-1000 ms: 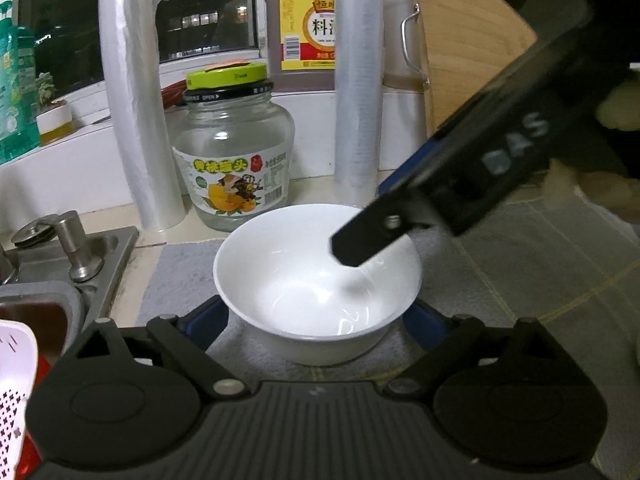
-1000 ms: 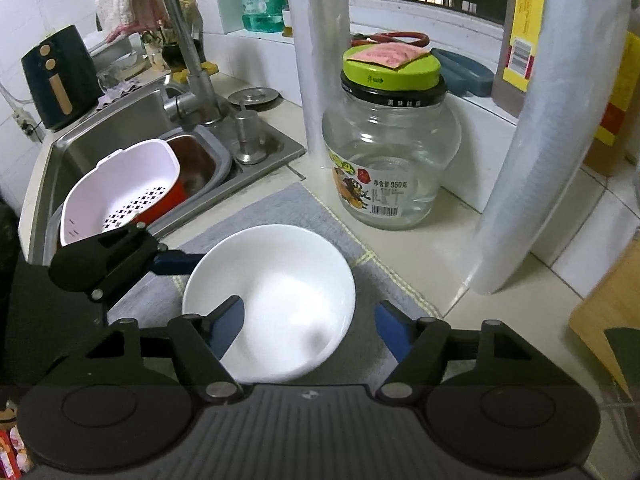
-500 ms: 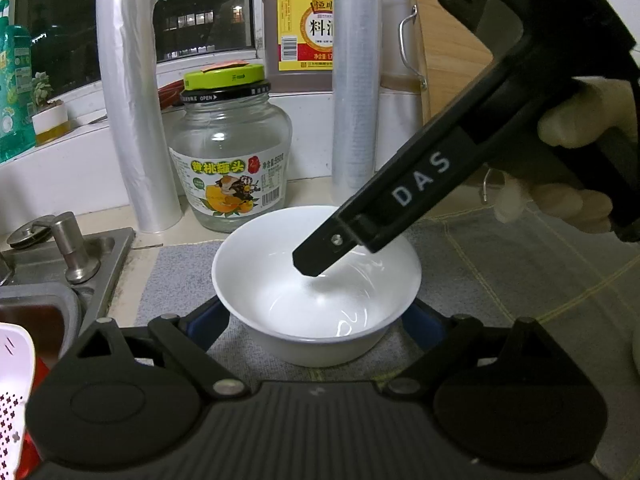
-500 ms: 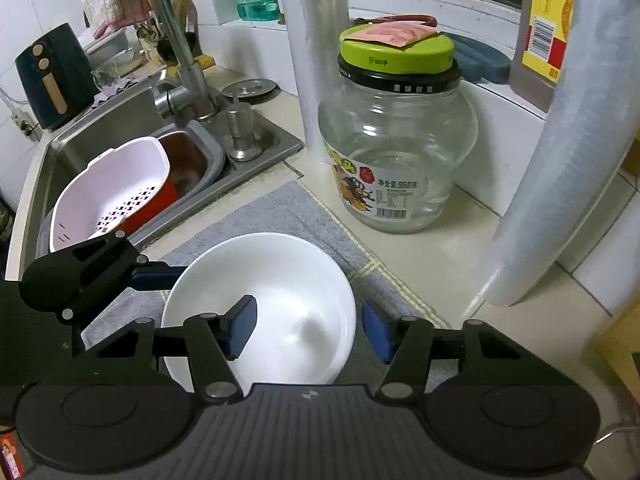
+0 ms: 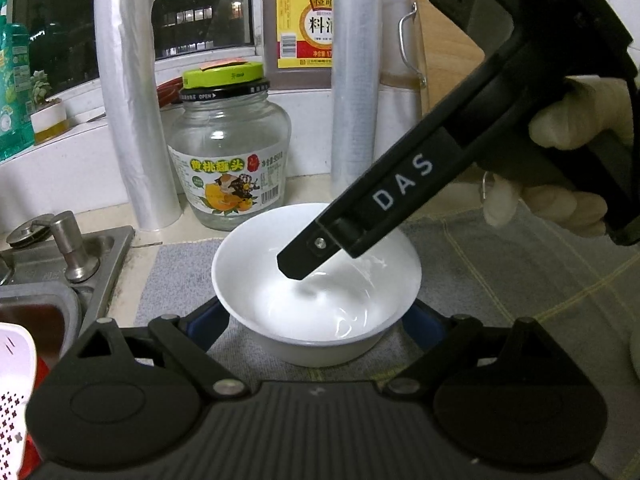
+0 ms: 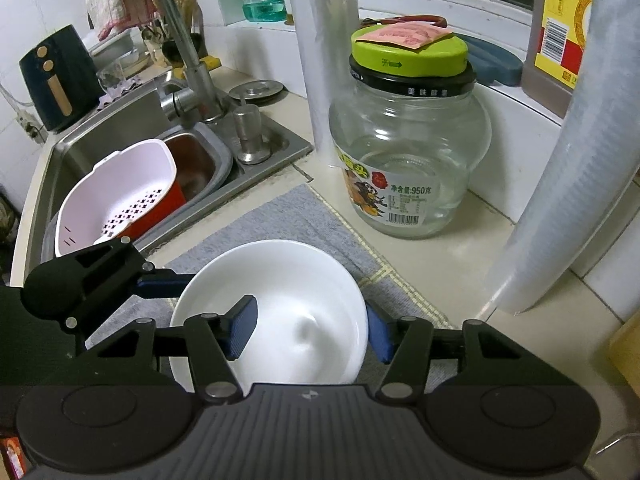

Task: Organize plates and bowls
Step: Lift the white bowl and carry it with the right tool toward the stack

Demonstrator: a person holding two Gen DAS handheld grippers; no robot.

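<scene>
A white bowl (image 5: 316,284) sits upright on a grey mat (image 5: 176,276). My left gripper (image 5: 316,322) is open, its blue pads on either side of the bowl's base. My right gripper (image 6: 310,330) is open with one blue pad (image 6: 240,332) inside the bowl (image 6: 276,312) and the other outside its right rim; whether the pads touch the rim I cannot tell. In the left wrist view the right gripper's black finger marked DAS (image 5: 360,216) reaches down into the bowl. The left gripper (image 6: 100,280) shows at the bowl's left in the right wrist view.
A glass jar with a green lid (image 5: 230,148) stands just behind the bowl, also in the right wrist view (image 6: 408,140). Two plastic-wrap rolls (image 5: 136,128) (image 5: 354,80), a sauce bottle (image 5: 300,24) and a wooden board (image 5: 440,40) line the back. A sink (image 6: 100,152) holding a pink colander (image 6: 116,196) lies left.
My right gripper has come lower and further left over the bowl, its jaws narrowing until one pad is inside the rim. The left gripper and the bowl have stayed put.
</scene>
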